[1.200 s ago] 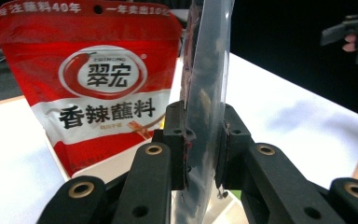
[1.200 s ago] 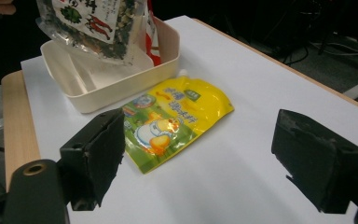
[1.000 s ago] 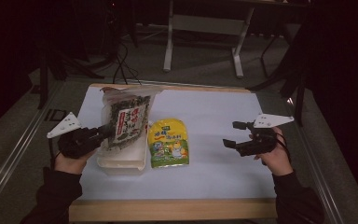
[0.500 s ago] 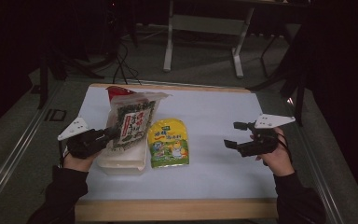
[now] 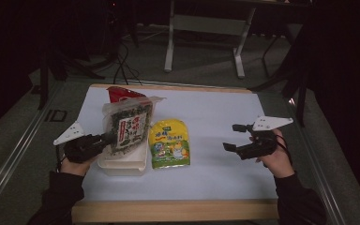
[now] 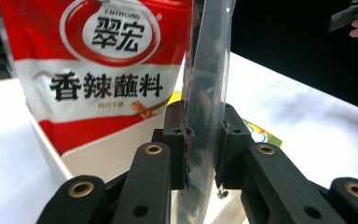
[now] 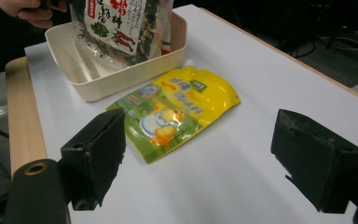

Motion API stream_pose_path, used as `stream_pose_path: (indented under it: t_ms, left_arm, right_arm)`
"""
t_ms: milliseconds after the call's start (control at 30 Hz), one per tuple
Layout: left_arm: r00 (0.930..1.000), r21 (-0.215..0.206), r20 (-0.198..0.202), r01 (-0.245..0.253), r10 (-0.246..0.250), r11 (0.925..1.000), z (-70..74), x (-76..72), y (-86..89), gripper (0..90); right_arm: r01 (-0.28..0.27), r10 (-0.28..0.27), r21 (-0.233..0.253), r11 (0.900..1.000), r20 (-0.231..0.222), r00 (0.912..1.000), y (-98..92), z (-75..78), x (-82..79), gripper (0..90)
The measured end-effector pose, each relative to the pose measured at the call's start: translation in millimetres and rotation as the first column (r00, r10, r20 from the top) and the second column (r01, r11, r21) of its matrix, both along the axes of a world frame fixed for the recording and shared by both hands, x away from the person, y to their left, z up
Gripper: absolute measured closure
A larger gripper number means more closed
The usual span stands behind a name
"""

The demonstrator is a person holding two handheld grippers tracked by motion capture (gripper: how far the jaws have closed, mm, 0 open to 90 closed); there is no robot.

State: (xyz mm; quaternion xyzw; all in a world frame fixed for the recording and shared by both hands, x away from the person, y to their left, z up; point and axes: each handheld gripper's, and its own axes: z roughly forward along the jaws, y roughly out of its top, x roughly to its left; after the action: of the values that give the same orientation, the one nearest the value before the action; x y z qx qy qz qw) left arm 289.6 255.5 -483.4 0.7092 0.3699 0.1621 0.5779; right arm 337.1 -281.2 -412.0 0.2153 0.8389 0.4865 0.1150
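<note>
My left gripper (image 5: 107, 138) is shut on the edge of a clear bag of dark dried food (image 5: 129, 125), held upright over a white tub (image 5: 122, 163). In the left gripper view the jaws pinch the bag's clear edge (image 6: 205, 116). A red and white pouch (image 6: 102, 70) stands in the tub behind it, its top (image 5: 119, 93) visible in the high view. A yellow-green pouch (image 5: 169, 143) lies flat on the white table sheet, right of the tub. My right gripper (image 5: 232, 138) is open and empty, hovering right of that pouch (image 7: 177, 109).
The white sheet (image 5: 215, 112) covers the table, with a wooden front edge (image 5: 178, 211). A metal frame stand (image 5: 206, 28) is on the floor beyond the table. Open sheet lies between the yellow-green pouch and my right gripper.
My left gripper has carried the dark food bag a little right and toward me, bringing it more upright over the tub. The right gripper has barely moved.
</note>
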Motion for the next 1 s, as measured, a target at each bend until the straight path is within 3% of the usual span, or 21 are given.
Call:
stream_pose_path:
  t_ms: [300,467,833,1000]
  left_arm:
    - [1.0000,0.004,-0.005,-0.002,0.002,1.0000,-5.2,-3.3,2.3,78.8]
    - [0.9990,-0.034,-0.037,-0.025,0.024,0.9991,-15.7,-5.6,12.8,78.7]
    - [0.9990,-0.065,-0.032,-0.032,0.030,0.9973,-27.6,-8.1,19.9,78.4]
    - [0.9982,-0.094,-0.050,-0.038,0.033,0.9948,-30.5,-4.3,25.3,77.9]
  right_arm:
    - [0.007,-0.007,0.006,1.000,0.001,1.0000,-3.2,-0.9,-1.1,17.6]
    - [0.017,-0.017,0.010,1.000,-0.005,0.9998,-7.1,-2.5,-0.5,17.6]
    - [0.008,-0.008,0.007,1.000,-0.009,0.9999,-3.6,-4.1,-0.4,17.6]
    - [0.004,-0.004,0.001,1.000,-0.016,0.9999,0.0,-6.5,0.3,17.6]
